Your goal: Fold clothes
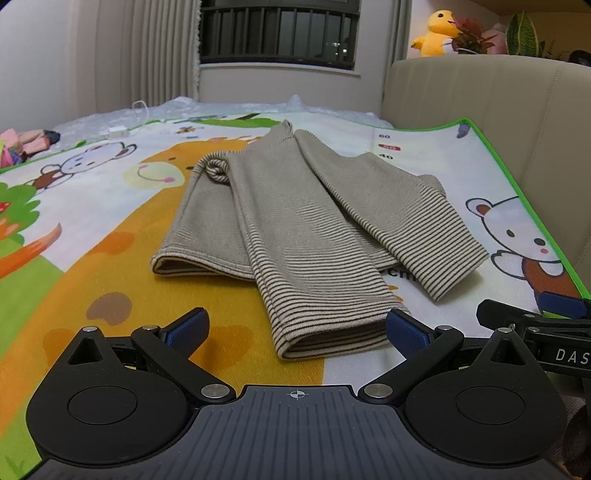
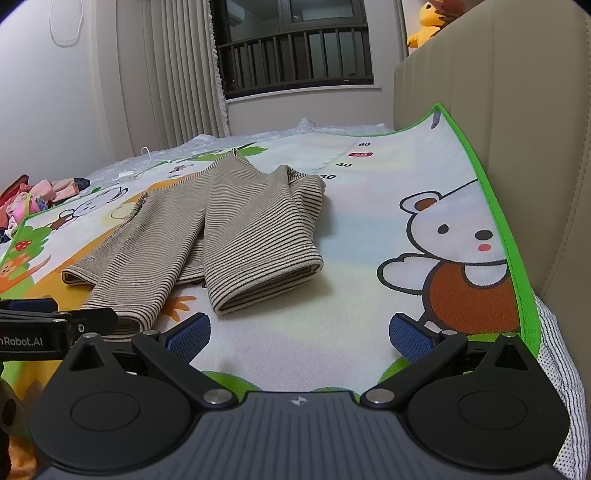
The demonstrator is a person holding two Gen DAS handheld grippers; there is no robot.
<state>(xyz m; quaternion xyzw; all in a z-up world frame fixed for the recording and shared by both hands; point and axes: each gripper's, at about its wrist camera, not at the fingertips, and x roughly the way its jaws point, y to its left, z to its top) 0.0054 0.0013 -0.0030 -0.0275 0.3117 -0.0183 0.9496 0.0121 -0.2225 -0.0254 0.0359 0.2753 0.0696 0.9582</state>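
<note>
Left gripper [image 1: 297,328] and right gripper [image 2: 299,334]: fingers spread, holding nothing. Striped garment [image 1: 295,221] lies folded on mat [image 1: 110,266]; its near sleeve cuff partly hidden by left gripper.

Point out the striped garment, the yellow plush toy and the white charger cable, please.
striped garment [image 1: 295,236]: left wrist view, middle of the folded leg.
yellow plush toy [image 1: 437,33]: left wrist view, its body.
white charger cable [image 2: 127,176]: right wrist view, the plug block.

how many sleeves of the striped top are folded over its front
2: one sleeve ends between the left gripper fingers; the other sleeve angles toward the mat's green edge.
</note>
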